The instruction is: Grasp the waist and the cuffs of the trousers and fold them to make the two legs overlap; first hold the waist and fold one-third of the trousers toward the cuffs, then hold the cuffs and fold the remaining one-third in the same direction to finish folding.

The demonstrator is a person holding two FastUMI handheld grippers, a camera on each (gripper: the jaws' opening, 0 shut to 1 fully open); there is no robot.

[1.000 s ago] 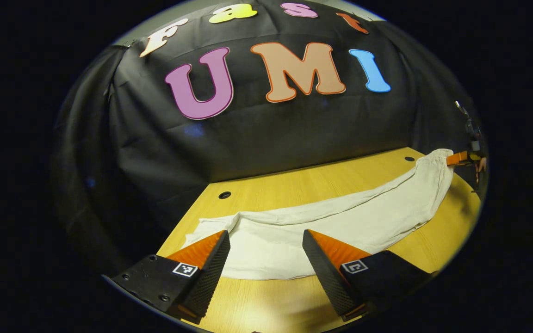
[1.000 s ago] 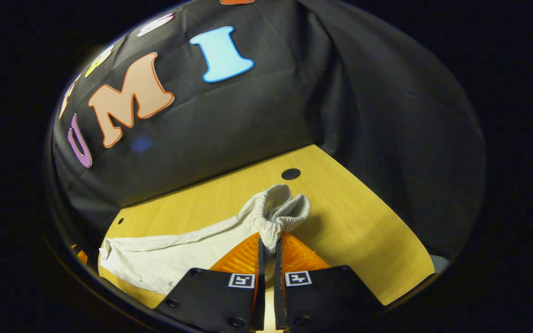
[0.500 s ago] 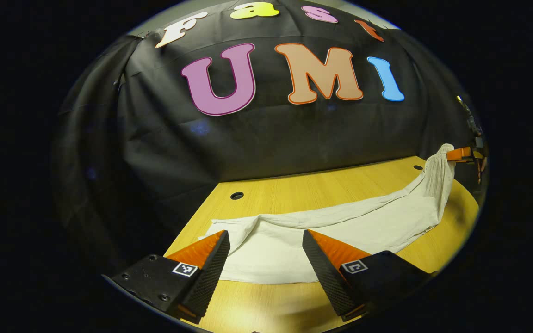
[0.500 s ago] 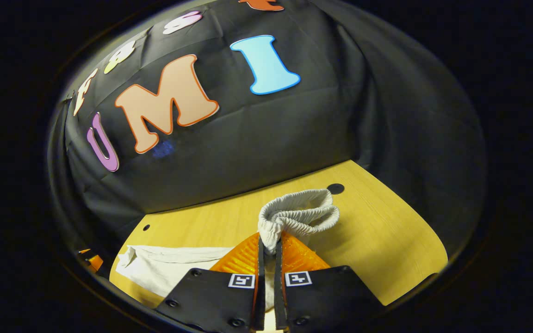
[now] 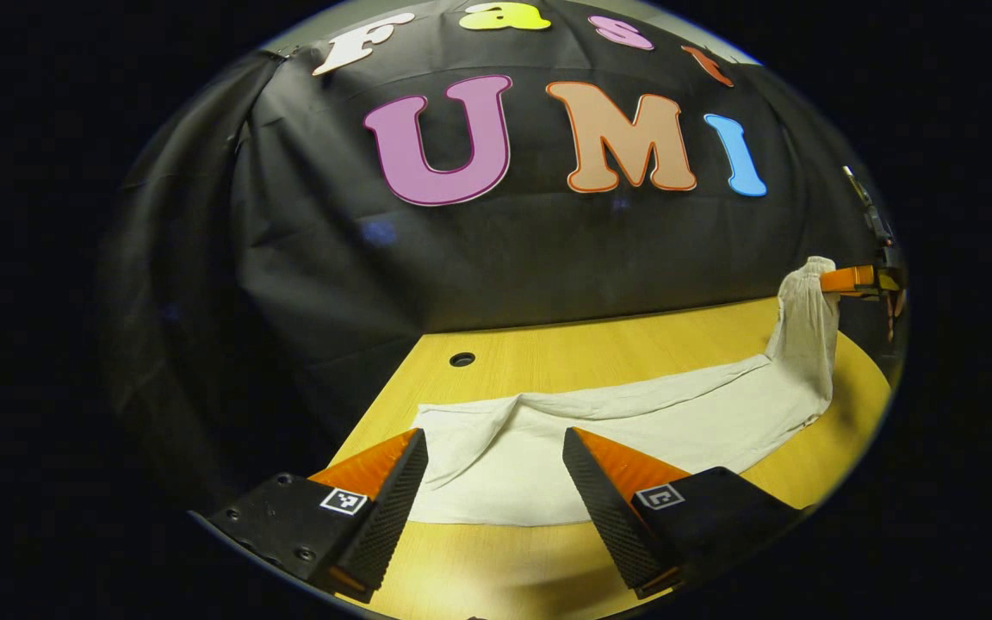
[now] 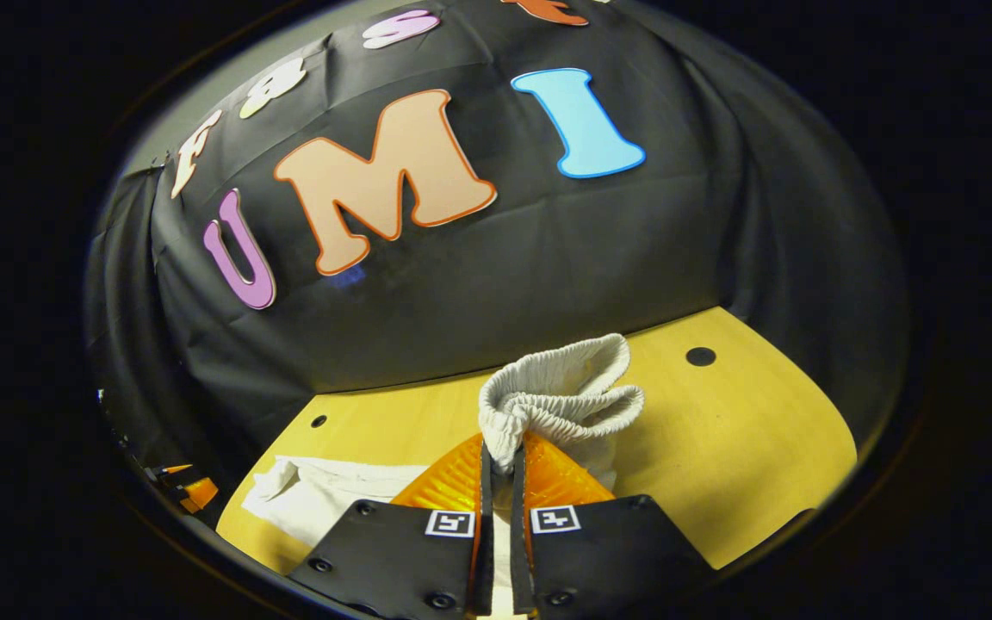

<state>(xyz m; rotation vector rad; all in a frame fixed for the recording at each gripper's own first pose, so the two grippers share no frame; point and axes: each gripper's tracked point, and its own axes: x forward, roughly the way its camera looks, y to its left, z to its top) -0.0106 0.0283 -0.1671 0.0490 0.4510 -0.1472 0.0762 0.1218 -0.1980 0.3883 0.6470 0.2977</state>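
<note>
My left gripper (image 5: 494, 456) hovers with jaws wide apart over the cuffs, gripping nothing. One pair of trousers (image 5: 634, 422) lies along the worktop (image 5: 616, 344). My right gripper (image 6: 502, 456) pinches the waist (image 6: 561, 400), lifted. The bunched elastic could slip free; unpinned cuffs might drag. Two grippers, one garment.

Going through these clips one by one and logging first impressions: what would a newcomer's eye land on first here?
Most striking is the bunched elastic waist of the pale trousers, pinched in the right gripper and lifted off the wooden table. From there the trousers drape down and stretch flat across the table to the cuffs, where the left gripper hovers open over the cloth.
</note>
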